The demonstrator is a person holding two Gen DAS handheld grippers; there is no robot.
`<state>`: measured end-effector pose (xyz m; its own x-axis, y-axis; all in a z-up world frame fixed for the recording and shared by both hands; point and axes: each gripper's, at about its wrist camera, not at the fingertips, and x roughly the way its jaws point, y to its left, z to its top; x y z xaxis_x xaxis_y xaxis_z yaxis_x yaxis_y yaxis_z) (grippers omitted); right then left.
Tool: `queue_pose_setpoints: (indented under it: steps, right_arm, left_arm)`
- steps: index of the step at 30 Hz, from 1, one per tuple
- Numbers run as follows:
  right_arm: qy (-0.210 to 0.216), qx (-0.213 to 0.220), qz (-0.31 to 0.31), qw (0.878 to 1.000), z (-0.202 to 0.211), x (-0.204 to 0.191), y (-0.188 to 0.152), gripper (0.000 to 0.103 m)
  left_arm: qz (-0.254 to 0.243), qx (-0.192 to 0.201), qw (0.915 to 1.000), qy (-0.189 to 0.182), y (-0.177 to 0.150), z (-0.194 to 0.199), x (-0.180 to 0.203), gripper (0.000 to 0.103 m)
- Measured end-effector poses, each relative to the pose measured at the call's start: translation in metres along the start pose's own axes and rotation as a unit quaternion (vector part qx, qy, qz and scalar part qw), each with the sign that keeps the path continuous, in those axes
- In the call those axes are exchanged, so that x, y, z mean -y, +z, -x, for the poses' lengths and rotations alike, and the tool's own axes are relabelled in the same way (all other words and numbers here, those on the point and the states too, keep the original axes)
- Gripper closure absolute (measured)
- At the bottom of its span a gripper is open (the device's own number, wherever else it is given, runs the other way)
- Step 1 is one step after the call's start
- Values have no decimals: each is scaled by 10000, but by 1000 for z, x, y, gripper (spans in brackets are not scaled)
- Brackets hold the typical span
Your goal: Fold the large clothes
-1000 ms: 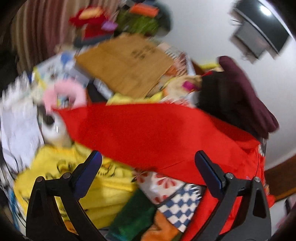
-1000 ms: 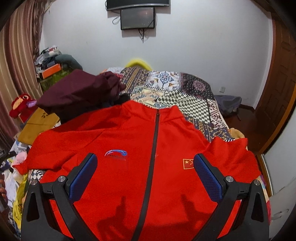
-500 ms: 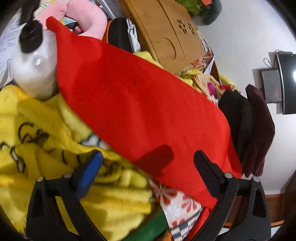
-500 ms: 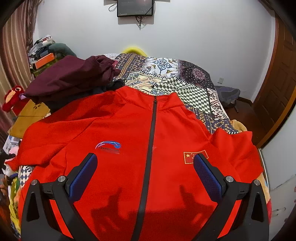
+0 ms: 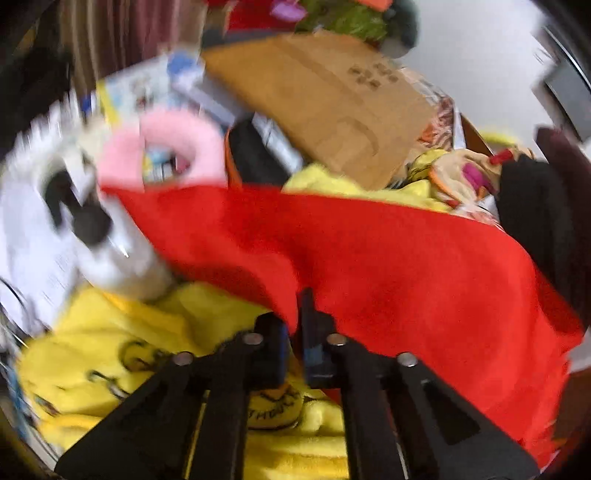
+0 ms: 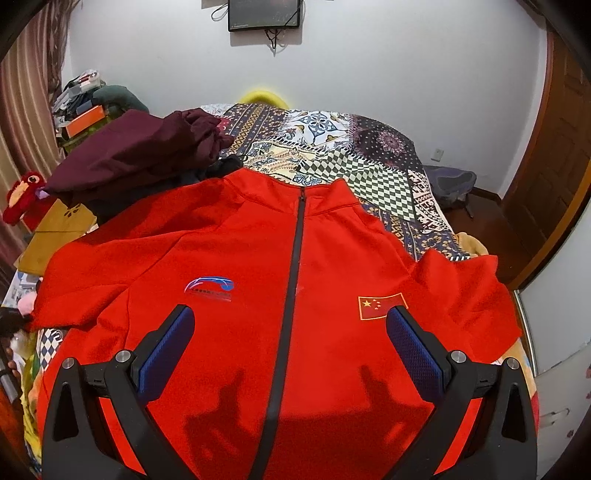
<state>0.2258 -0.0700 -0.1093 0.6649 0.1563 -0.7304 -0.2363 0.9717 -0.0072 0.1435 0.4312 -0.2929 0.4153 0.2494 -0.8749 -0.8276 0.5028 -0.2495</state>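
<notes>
On the bed: a red jacket (image 6: 236, 266) is lying face up over a patchwork bedspread (image 6: 376, 166), zip closed and running down its middle, collar pointing toward the far wall.
Jacket chest: a small logo (image 6: 209, 287) is showing on one side of the zip and a flag patch (image 6: 380, 304) on the other.
Jacket sleeve: in the left wrist view the red sleeve (image 5: 332, 240) is stretching out over the bedside clutter, across a yellow blanket (image 5: 122, 332) and beside a white pump bottle (image 5: 118, 254); the view is blurred.
Left gripper (image 5: 295, 325): its jaws have just been closing and are now standing together, pinching the lower edge of the red sleeve, a fold of cloth rising between the pads.
Right gripper (image 6: 290, 332): it is hovering above the jacket's lower front, jaws standing wide apart with nothing between them, blue pads (image 6: 168, 350) on either side of the zip; whether it is touching the cloth cannot be told.
Beside the jacket: a maroon garment (image 6: 136, 155) is lying heaped near the shoulder, by the collar end.
Clutter past the sleeve: a pink neck pillow (image 5: 166, 147) and a brown cardboard box (image 5: 332, 103) are sitting behind the red cloth.
Far wall: a dark screen (image 6: 264, 14) is hanging high above the bed.
</notes>
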Motion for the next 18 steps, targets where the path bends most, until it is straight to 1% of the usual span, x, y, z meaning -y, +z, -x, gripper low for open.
queue_pose_setpoints:
  steps: [1,3,6,8,9,10,12,14,17,18]
  right_arm:
    - [2,10,-3,10000,2,2,0,0]
    - [23,63,-20,10000,6,6,0,0]
    - [57,138,-40,9999,11,11,0,0]
    - [76,189,-35,9998,14,14,0,0]
    - [80,204,-28,9998,15,15,-1,0]
    - [82,223,-17,9997,16,16,-1,0]
    - [86,272,-3,9996,18,19,-1,0]
    - [123,327,-10,9994,21,24,-1,0]
    - [184,391,-66,9990,24,30,-2,0]
    - [198,397,-85,9990,24,32,-3,0]
  left_arm:
    - [-198,206,9996,75,0,13,8,100]
    - [-493,553,9972,38,1,39,25,101]
    - [-890,1069,9899,-274,4,87,55,101]
    - [-1081,1303,9843,-501,7,108,76,101]
    - [-1210,1469,9795,-659,7,126,89,101]
    - [-1306,1592,9755,-770,9,132,105,101]
    - [-1527,1833,9656,-1030,7,157,129,101]
    - [-1816,2052,9522,-1352,1,182,157,101]
    - [-2189,2178,9344,-1779,-10,207,197,101]
    - [-2346,2196,9268,-1944,-14,215,215,101]
